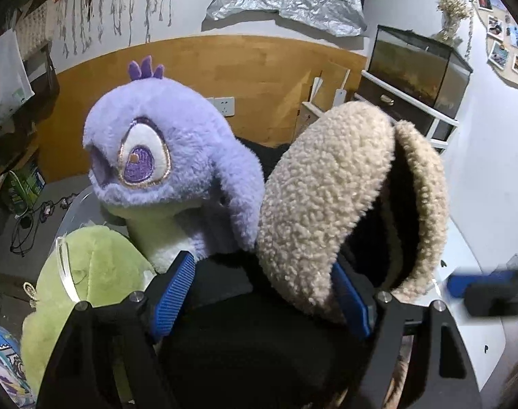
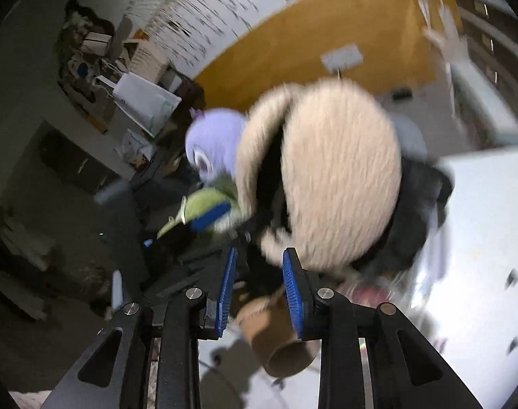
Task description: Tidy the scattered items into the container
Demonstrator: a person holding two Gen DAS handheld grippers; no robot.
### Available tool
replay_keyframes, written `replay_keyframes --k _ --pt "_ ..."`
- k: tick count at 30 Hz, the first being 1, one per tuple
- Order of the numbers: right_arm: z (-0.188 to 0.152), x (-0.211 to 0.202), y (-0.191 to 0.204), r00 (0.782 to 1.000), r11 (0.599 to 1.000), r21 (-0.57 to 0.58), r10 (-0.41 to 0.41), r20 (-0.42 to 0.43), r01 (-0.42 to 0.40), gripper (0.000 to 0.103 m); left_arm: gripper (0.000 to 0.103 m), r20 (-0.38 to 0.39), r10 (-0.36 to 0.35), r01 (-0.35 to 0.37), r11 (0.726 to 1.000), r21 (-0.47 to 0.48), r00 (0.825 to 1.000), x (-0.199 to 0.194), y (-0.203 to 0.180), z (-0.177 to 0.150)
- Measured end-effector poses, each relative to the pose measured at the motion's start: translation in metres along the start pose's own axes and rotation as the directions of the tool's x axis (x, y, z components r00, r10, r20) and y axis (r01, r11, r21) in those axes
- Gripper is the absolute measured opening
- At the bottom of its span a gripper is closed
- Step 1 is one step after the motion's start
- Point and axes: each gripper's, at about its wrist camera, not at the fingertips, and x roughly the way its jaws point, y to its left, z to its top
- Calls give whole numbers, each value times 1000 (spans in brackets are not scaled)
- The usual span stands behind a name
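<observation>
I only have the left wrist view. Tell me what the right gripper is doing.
Observer: The right gripper is open, with nothing clamped between its jaws.
Operator: Report what lies under it.
Observer: A brown cardboard tube lies on its side just below it, open end toward the camera.
Operator: Tell me whether the tube touches the gripper.
Observer: I cannot tell. The right wrist view is smeared with motion blur, so the edges there are not clear.
</observation>
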Motion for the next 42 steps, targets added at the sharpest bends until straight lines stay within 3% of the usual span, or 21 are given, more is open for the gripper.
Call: replay_keyframes --k 6,10,15,23,30,37,42 --pt "-2 17 -30 996 992 94 -84 -3 84 27 79 44 15 -15 1000 -1 999 -23 6 -10" --pt "1 24 -43 996 988 124 -92 -20 93 27 79 41 21 -21 1000 -7 999 -27 13 -10" --pt "1 36 -39 988 985 80 -153 -32 155 27 79 27 13 -13 1000 7 1000 -20 10 -5" --pt "3 46 -30 969 970 24 -239 -62 241 27 79 70 -13 12 1000 9 997 -20 -1 13" --pt "2 45 -28 965 968 3 -248 -89 250 27 79 117 -20 21 1000 -4 993 -20 -10 36" --pt "-3 27 -27 969 971 33 -233 -83 236 27 79 87 -8 6 1000 23 996 -8 -18 47" --pt "-2 -10 -7 973 973 -6 -232 10 232 27 79 73 -7 4 1000 29 997 -5 -19 47"
